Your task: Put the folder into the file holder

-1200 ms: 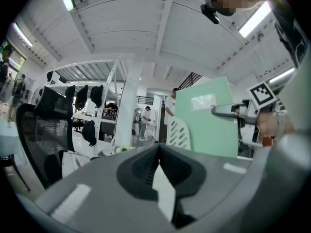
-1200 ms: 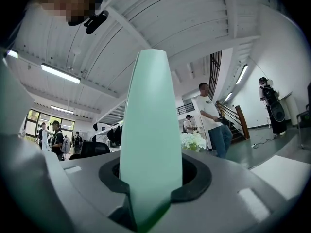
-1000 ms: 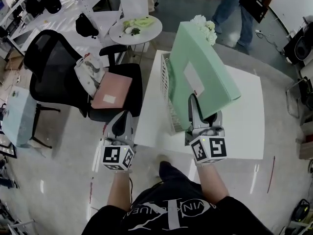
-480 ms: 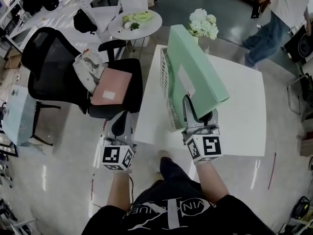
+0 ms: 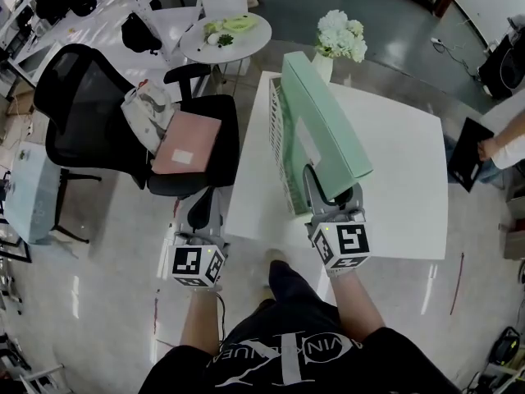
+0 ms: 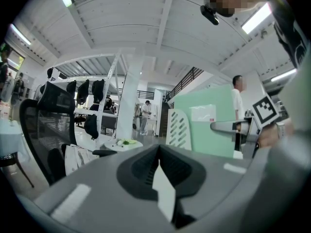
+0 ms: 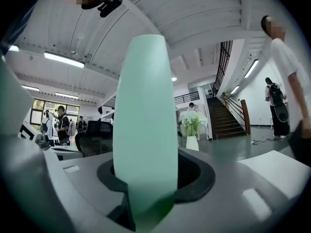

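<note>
Pinches folder [image 5: 320, 117] by its near edge in right gripper [image 5: 332, 189] — stands upright on table [image 5: 402, 171], against slatted wall of file holder [image 5: 279, 150]. Hangs left gripper [image 5: 205, 212] closed, empty. Seems light, stiff, smooth — best gripped low, firmly; may pivot.

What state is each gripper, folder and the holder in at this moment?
left gripper: shut, empty, held beside the white table.
right gripper: shut on the green folder's near edge.
green folder: held on edge, leaning, right beside the file holder; whether it is inside yet cannot be told.
file holder: upright on the table.
pink folder: lying flat on the chair seat.
</note>
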Demonstrator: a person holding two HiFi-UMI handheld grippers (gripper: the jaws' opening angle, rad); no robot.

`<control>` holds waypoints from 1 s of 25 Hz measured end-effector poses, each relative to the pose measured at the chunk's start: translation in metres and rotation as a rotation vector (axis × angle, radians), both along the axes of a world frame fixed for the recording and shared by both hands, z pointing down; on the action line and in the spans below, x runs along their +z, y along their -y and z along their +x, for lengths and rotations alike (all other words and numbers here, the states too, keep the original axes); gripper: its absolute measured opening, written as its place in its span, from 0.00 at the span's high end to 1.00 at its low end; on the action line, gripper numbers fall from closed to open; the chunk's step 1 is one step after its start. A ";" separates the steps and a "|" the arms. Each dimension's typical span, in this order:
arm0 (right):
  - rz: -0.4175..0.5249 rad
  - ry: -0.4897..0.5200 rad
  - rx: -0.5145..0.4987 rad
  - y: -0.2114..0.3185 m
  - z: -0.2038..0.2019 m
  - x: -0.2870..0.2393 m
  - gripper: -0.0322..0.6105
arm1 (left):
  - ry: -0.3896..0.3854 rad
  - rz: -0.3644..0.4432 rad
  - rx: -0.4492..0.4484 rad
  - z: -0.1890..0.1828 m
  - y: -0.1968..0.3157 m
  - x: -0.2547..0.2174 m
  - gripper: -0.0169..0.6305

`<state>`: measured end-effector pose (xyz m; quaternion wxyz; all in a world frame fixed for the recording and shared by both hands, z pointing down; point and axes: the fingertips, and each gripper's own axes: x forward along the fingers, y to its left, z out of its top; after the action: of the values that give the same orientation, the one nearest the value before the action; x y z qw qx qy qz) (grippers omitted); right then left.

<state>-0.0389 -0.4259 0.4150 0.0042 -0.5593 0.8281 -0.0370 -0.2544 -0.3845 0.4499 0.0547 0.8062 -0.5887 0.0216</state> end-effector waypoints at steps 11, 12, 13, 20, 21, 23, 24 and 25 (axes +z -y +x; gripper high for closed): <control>-0.114 -0.047 -0.005 0.001 -0.001 0.028 0.62 | 0.000 -0.006 0.008 0.001 -0.001 0.004 0.97; -0.124 -0.056 -0.007 0.001 -0.002 0.031 0.62 | 0.000 -0.007 0.008 0.001 -0.002 0.004 0.97; -0.132 -0.066 -0.010 0.001 -0.002 0.034 0.62 | -0.001 -0.007 0.006 0.001 -0.002 0.004 0.97; -0.162 -0.113 -0.027 -0.001 -0.008 0.046 0.61 | -0.002 -0.007 -0.001 -0.002 -0.003 0.004 0.97; -0.165 -0.115 -0.027 -0.001 -0.008 0.047 0.61 | -0.001 -0.008 -0.002 -0.002 -0.004 0.004 0.97; -0.171 -0.118 -0.027 -0.001 -0.008 0.049 0.61 | -0.002 -0.009 -0.003 -0.003 -0.004 0.003 0.97; -0.173 -0.119 -0.026 -0.001 -0.008 0.050 0.61 | -0.003 -0.009 -0.004 -0.003 -0.005 0.003 0.97; -0.173 -0.119 -0.026 -0.002 -0.008 0.050 0.61 | -0.004 -0.009 -0.005 -0.004 -0.005 0.003 0.97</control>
<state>-0.0465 -0.4243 0.4653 -0.0935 -0.5480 0.8278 -0.0752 -0.2580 -0.3790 0.4530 0.0593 0.8046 -0.5905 0.0226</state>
